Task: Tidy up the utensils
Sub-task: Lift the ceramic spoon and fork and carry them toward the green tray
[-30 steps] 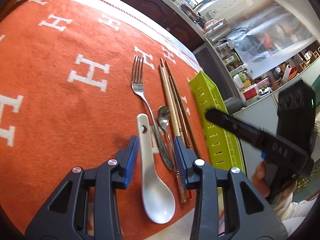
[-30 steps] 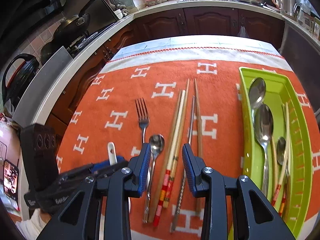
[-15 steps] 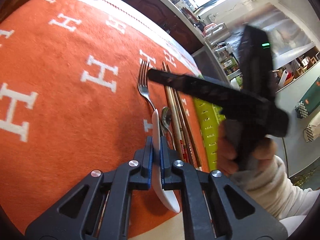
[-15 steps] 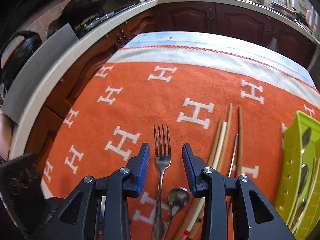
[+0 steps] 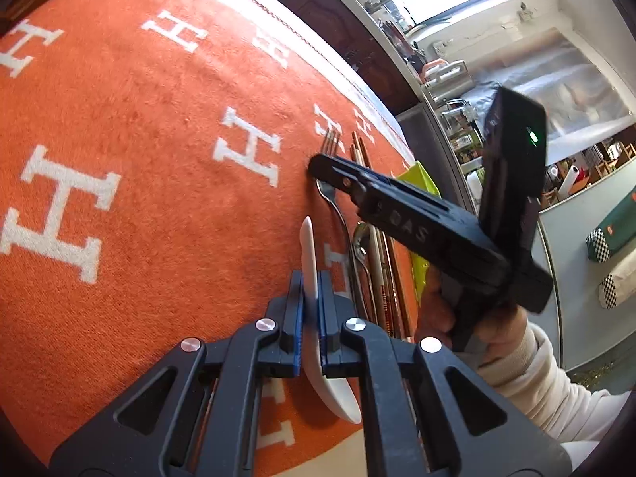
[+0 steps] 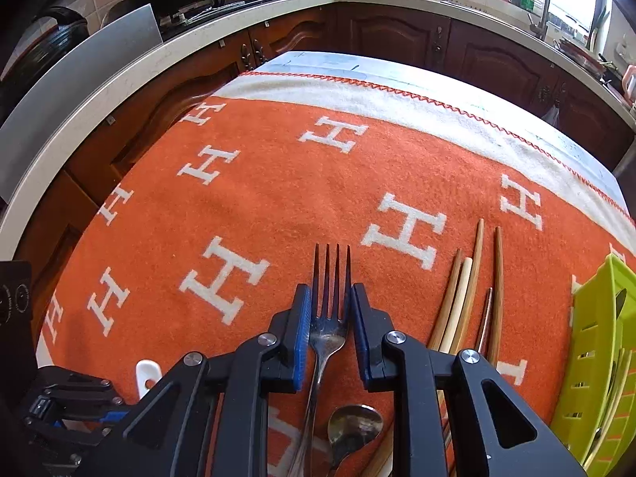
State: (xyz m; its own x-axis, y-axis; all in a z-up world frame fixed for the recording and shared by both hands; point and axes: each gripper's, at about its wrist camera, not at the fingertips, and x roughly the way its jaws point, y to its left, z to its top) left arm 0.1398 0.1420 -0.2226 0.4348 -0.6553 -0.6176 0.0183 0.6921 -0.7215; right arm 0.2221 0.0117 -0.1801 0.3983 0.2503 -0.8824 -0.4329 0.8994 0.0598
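Observation:
My left gripper point(image 5: 311, 278) is shut on the handle of a white ceramic spoon point(image 5: 308, 246), which stands on edge between the blue pads just over the orange cloth. My right gripper point(image 6: 330, 292) points steeply down with the head of a metal fork point(image 6: 329, 330) between its blue pads. Its jaws are closing, and a thin gap still shows on each side. In the left wrist view the right gripper point(image 5: 324, 171) reaches in over the fork point(image 5: 338, 206). A small metal spoon point(image 6: 353, 429) and several chopsticks point(image 6: 465, 298) lie to the right of the fork.
A lime green slotted tray point(image 6: 588, 338) holding utensils stands at the cloth's right edge. The orange cloth point(image 6: 258, 206) with white H letters covers the table. Dark cabinets and a counter with a faucet point(image 6: 540, 0) lie beyond. A hand in a white sleeve point(image 5: 516, 357) holds the right gripper.
The left gripper shut on the white spoon, turning it on edge. The right gripper moved left from above the chopsticks to the fork, sank, and narrowed its jaws.

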